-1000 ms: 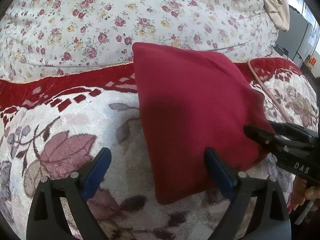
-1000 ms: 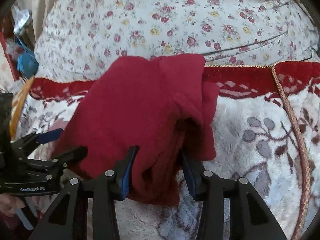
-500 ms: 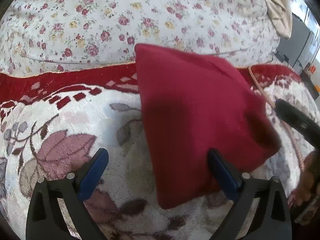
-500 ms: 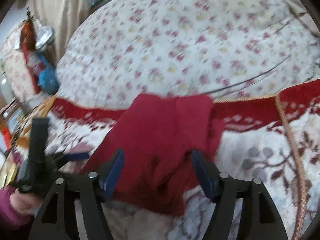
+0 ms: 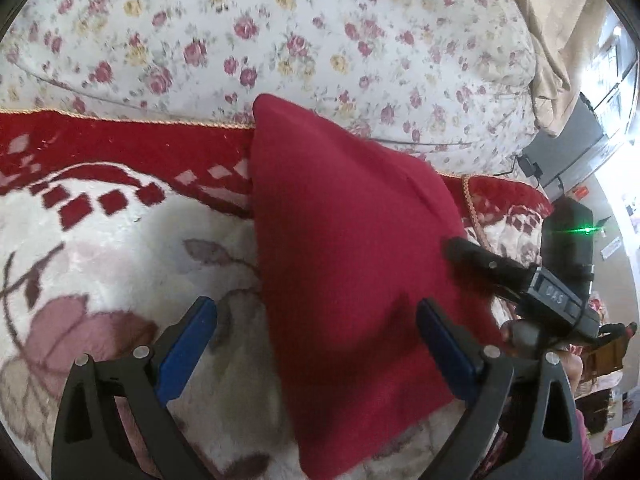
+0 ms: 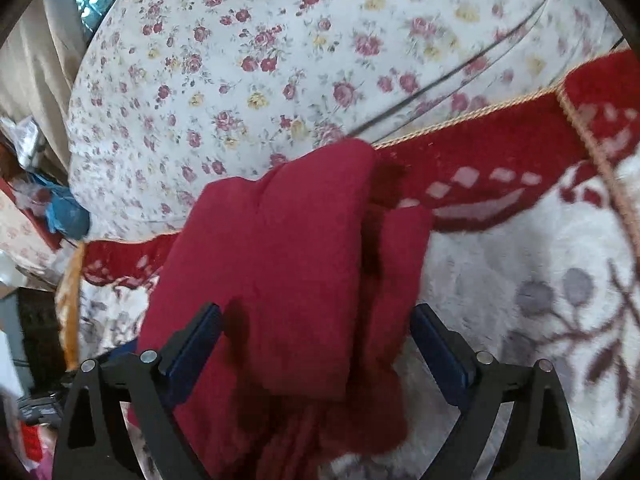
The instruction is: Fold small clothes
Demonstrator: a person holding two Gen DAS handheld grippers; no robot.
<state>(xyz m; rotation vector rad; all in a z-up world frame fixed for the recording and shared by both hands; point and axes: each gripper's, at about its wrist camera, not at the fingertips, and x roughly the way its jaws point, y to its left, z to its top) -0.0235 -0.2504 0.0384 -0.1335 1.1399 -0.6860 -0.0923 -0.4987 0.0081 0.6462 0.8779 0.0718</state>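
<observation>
A dark red garment lies folded on a white plush blanket with a red border. My left gripper is open, its right pad over the garment's near edge, its left pad over the blanket. My right gripper is open, its jaws wide on either side of the garment's bunched near end without pinching it. The right gripper's black body shows at the garment's right edge in the left wrist view.
A floral quilt rises behind the blanket. A beige curtain hangs far right, with dark furniture beside it. Clutter and a blue bag lie past the bed's left side. A gold braid edges the blanket.
My right gripper opened and let go of the garment's near end, then settled over it again. The left gripper stayed open and shifted slightly closer.
</observation>
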